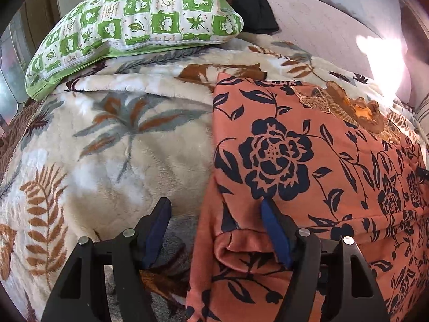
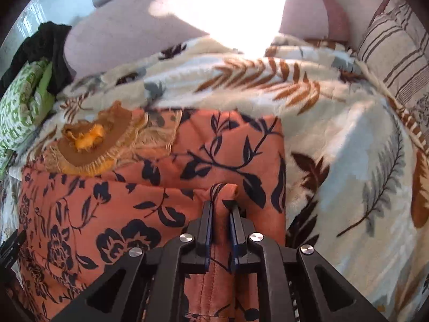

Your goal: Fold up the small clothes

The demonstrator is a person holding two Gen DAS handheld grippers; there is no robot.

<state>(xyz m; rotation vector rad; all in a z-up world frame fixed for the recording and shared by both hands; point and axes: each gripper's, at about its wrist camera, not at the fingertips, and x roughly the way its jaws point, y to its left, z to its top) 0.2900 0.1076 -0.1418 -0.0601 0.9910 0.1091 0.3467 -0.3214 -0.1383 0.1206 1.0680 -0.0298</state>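
An orange garment [image 1: 295,147] with a dark navy flower print lies on a leaf-patterned fleece blanket [image 1: 120,155]. A brown and yellow embroidered patch [image 1: 348,102] sits near its far edge. My left gripper [image 1: 214,212] stands open over the garment's left edge. One finger rests over the blanket and the other over the cloth, with a loose fold between them. In the right wrist view, my right gripper [image 2: 221,209] is shut on a pinched-up ridge of the garment [image 2: 134,187] at its near right side.
A green-and-white checked pillow [image 1: 134,18] lies at the far left with black clothing [image 1: 254,8] behind it. A striped cushion [image 2: 396,53] sits at the far right. A pale pink sheet [image 1: 321,21] with a bright sun patch lies beyond the blanket [image 2: 348,134].
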